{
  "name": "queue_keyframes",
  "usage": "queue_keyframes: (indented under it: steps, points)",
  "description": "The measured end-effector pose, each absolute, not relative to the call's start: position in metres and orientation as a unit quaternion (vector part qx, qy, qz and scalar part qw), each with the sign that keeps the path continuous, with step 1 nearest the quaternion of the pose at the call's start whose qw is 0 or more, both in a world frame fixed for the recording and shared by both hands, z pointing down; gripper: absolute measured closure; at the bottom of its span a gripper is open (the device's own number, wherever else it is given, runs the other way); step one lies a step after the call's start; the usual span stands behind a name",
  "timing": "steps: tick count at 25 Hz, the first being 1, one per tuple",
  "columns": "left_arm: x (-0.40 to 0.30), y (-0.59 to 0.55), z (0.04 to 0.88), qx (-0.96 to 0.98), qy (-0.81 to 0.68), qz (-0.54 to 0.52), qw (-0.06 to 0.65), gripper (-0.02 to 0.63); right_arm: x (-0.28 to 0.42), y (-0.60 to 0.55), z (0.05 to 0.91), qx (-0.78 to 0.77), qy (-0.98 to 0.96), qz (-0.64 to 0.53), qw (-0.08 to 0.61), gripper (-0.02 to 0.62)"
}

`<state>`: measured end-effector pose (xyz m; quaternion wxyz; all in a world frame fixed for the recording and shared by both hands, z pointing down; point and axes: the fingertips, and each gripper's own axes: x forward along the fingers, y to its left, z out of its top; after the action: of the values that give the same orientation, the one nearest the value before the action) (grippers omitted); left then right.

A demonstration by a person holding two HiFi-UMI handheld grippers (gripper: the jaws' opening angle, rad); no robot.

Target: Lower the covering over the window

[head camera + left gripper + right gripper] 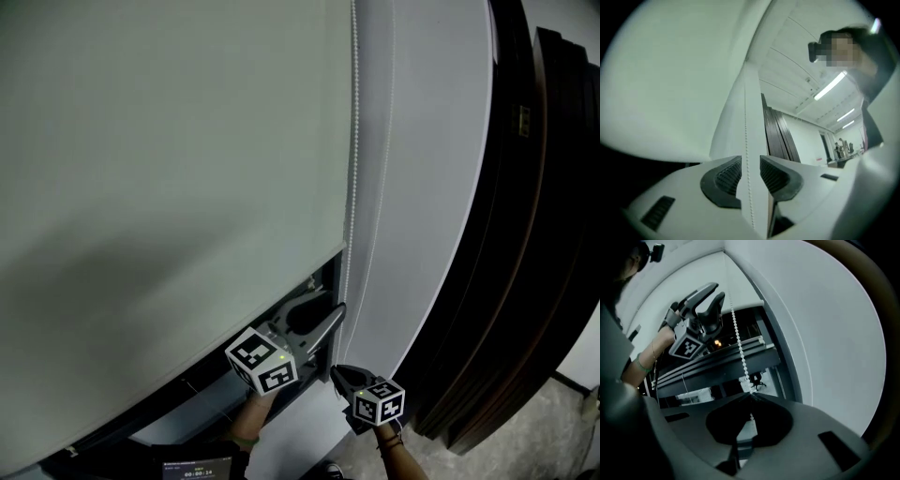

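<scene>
**Blind nearly down, one strip of window left**

Most of the way there, I reckon. The blind (169, 187) covers almost everything. Only a dark strip of window (187, 398) shows under its bottom edge, just left of the bead chain (352, 187). My guess is that a few more pulls on that chain will finish it.

My right claw (751, 397) is low on the chain and pressed together, with the beads pinched right at its tips. My left claw (750, 164) sits just above it on the chain, spread. The chain runs between its pads (726, 178) without touching either one, as far as I can see. It looks like a hand-over-hand pull, with the left lined up for the next hold.

Some things I can't make out:
- The top of the blind is cut off, so I can't see where the chain feeds in.
- The chain's lower end is hidden behind my claws.
- Two runs hang side by side, and I can't tell for sure which one I've got.
- The bottom of the window is out of frame, so how far is left is a guess.
</scene>
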<state>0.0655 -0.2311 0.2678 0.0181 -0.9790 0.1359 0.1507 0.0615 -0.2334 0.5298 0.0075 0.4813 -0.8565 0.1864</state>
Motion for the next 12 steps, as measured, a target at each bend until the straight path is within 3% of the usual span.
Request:
queue_keyframes:
  steps: [12]
  points:
    - [0.09,-0.233,0.274,-0.982,0.133,0.123,0.047,0.507,0.065,-0.229,0.577,0.483,-0.845,0.229,0.003,0.583]
